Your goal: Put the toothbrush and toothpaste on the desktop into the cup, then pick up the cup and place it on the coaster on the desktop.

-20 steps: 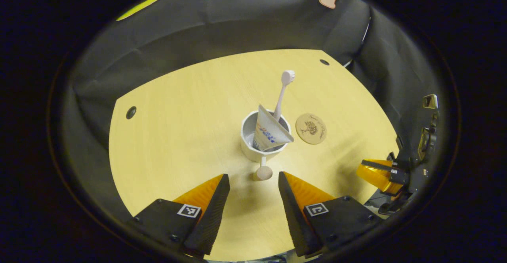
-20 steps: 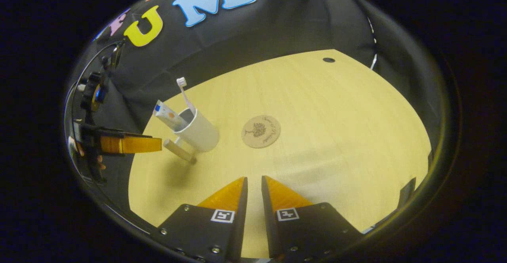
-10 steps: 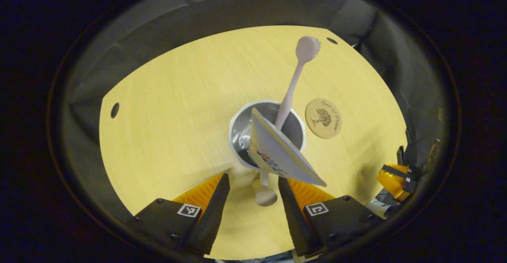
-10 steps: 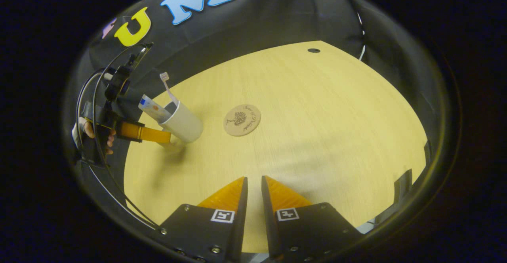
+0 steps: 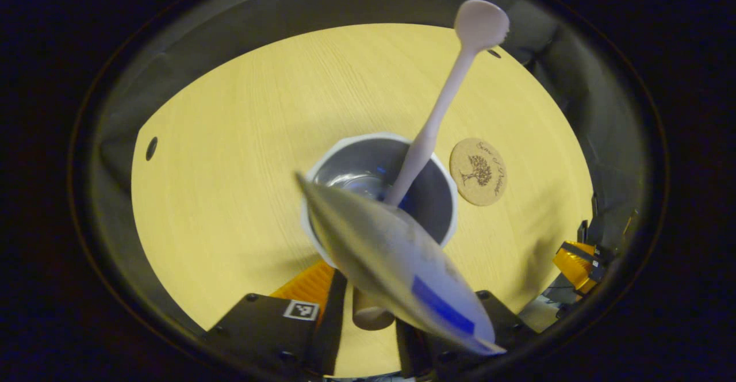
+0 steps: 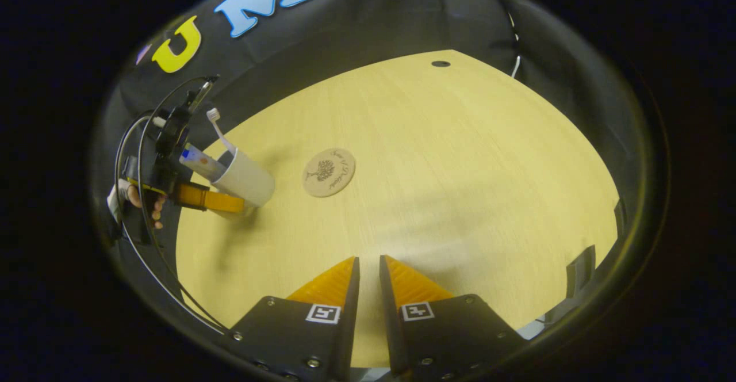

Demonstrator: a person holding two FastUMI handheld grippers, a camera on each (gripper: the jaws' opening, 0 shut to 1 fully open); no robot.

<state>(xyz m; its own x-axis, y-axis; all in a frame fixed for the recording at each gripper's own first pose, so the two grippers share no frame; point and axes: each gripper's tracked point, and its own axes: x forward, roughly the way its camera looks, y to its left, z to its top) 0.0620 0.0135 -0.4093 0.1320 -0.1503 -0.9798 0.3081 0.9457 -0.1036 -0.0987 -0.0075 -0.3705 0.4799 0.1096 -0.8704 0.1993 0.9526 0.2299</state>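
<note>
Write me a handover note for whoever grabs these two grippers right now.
Left gripper: fingers on either side of the cup's handle; whether they grip it cannot be told.
Right gripper: nearly shut, holding nothing, above bare desk.
Cup: stands on the desk, left of the coaster, not on it.
Toothbrush and toothpaste: both in the cup, leaning out.
Done: loading the cup.
Left: grip the handle, lift, set the cup on the coaster.
</note>
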